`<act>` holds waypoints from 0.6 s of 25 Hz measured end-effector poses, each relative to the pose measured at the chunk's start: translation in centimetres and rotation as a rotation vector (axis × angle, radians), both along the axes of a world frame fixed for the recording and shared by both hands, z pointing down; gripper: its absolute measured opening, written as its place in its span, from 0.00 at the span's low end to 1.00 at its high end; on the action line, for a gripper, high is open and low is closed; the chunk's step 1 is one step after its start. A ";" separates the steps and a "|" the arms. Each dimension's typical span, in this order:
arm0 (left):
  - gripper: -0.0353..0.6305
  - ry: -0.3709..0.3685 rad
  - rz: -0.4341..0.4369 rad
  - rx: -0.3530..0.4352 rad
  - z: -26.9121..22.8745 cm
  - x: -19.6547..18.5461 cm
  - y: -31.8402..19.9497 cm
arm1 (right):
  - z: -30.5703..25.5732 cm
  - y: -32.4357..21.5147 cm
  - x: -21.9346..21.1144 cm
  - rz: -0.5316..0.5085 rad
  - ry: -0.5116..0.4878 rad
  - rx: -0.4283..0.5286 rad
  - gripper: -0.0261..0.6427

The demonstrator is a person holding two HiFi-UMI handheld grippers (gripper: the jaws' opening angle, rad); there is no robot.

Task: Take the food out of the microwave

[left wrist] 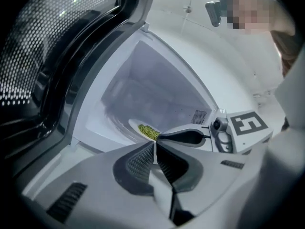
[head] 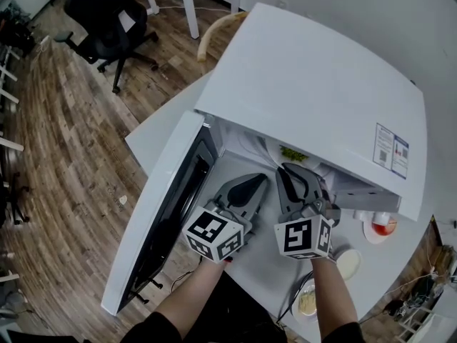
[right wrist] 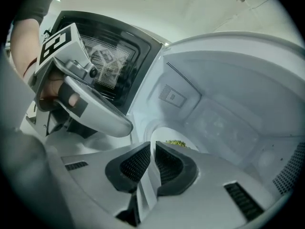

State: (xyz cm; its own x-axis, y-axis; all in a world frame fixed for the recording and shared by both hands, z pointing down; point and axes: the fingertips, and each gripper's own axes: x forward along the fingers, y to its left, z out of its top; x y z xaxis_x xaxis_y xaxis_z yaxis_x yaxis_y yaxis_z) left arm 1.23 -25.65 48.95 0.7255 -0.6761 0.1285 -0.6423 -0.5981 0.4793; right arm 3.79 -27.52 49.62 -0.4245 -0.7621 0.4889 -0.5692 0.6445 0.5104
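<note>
Food (head: 293, 153): green heap; sits well back inside microwave (head: 314, 84) cavity, per head view; door (head: 168, 213) wide open at left; left gripper (head: 246, 186) & right gripper (head: 294, 174) side by side at cavity mouth, short of food.

Left gripper view: jaws pressed together, nothing between; shows food on white plate (left wrist: 134, 124) just beyond tips, w/ right gripper close alongside.

Right gripper view: jaws likewise together, empty; plate rim straight ahead.

Risks, prob.: shoving plate backward if not spread before reaching rim; knocking grippers together, being so near; spilling food by tilting on lift-out; catching plate edge on cavity lip.
</note>
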 end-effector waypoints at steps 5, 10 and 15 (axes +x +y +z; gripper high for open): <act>0.07 0.058 -0.004 -0.057 0.4 0.4 0.1 | 0.0 0.9 0.0 -0.014 -0.014 0.006 0.12; 0.07 0.095 -0.008 -0.086 0.6 0.6 0.4 | 0.1 1.9 0.1 -0.016 -0.026 0.005 0.12; 0.18 0.222 0.001 -0.155 0.4 0.9 0.5 | -0.2 2.5 0.2 -0.006 -0.054 0.005 0.12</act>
State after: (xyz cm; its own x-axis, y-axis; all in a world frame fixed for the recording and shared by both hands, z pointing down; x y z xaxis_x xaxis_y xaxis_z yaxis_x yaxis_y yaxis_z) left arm 2.17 -25.12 49.36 0.7481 -0.6601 0.0681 -0.5107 -0.5071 0.6943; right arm 3.99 -25.04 49.37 -0.4548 -0.7619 0.4612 -0.5924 0.6454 0.4821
